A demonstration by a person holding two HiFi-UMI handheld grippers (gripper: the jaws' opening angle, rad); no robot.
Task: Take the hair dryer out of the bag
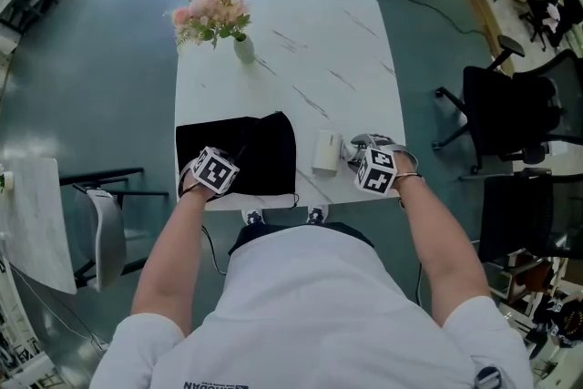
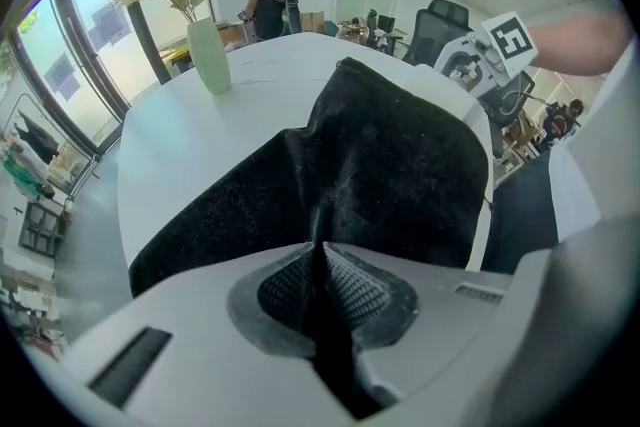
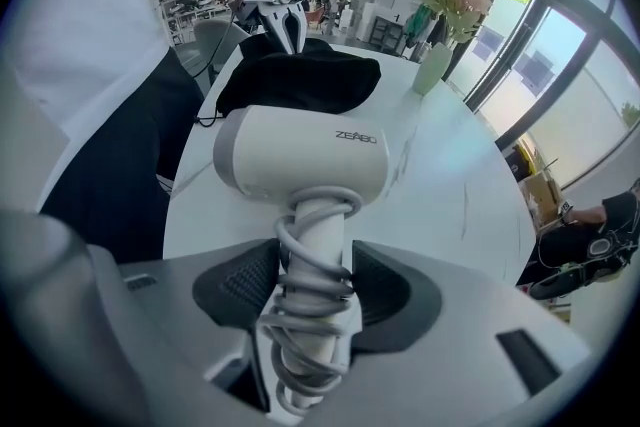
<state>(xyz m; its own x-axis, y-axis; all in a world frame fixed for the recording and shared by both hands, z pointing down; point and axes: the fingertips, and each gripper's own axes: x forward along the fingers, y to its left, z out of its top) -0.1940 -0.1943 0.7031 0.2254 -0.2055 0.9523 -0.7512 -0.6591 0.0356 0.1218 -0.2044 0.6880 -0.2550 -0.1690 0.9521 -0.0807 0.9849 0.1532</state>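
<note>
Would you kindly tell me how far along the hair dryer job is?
Done: the white plastic hair dryer, cord wound round its handle, is clear of the black fabric bag. In hand: the right gripper clamps that handle; the left gripper pinches the bag's fabric. Left: probably setting it down on the white table and letting go.

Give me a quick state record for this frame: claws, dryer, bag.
left claw: shut, pinching bag fabric
right claw: shut on cord-wrapped handle of hair dryer
hair dryer: white, out of the bag, to its right
bag: black, near left part of table
table: white, marbled; flower vase at far left corner
</note>
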